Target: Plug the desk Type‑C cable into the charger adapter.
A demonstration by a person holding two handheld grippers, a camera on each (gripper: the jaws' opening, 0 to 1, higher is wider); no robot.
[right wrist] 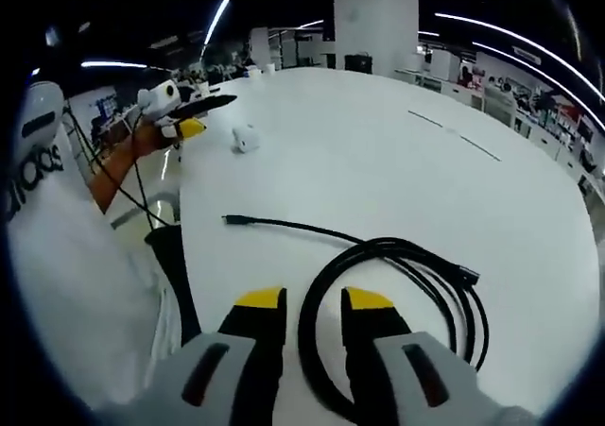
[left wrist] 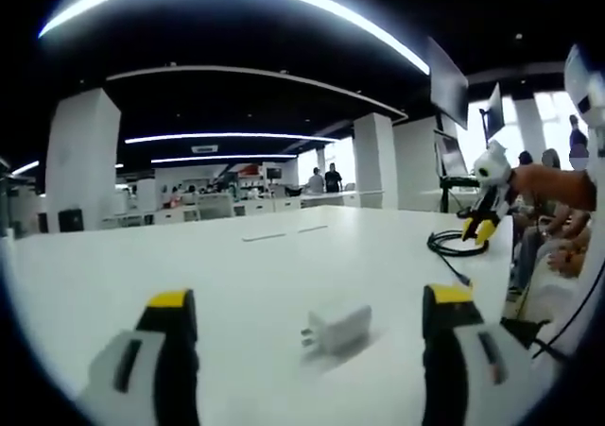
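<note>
**Charger and cable lie apart on the white desk, both grippers poised over them**

In the left gripper view, the left gripper [left wrist: 307, 317] stands with its yellow-tipped jaws spread wide near the bottom of the frame. The white charger adapter [left wrist: 338, 331] lies on the white desk [left wrist: 189, 256] between those jaws, prongs turned toward the left of the frame, touched by neither. At the right edge of that view the right gripper [left wrist: 480, 226] hangs over the coiled black Type-C cable [left wrist: 454, 245].

In the right gripper view, the right gripper [right wrist: 315, 305] sits at the bottom centre, its jaws a narrow gap apart with a loop of the cable [right wrist: 397, 265] running between them. Whether the jaws actually pinch the cord, I cannot tell. The cable's free plug end stretches out toward the left-centre of the frame and lies flat on the desk [right wrist: 378, 152]. In the upper left, the charger adapter [right wrist: 246, 139] rests on the desk just beside the left gripper [right wrist: 194, 114], well apart from the cable. A person's white sleeve [right wrist: 57, 256] fills the left side.
</note>
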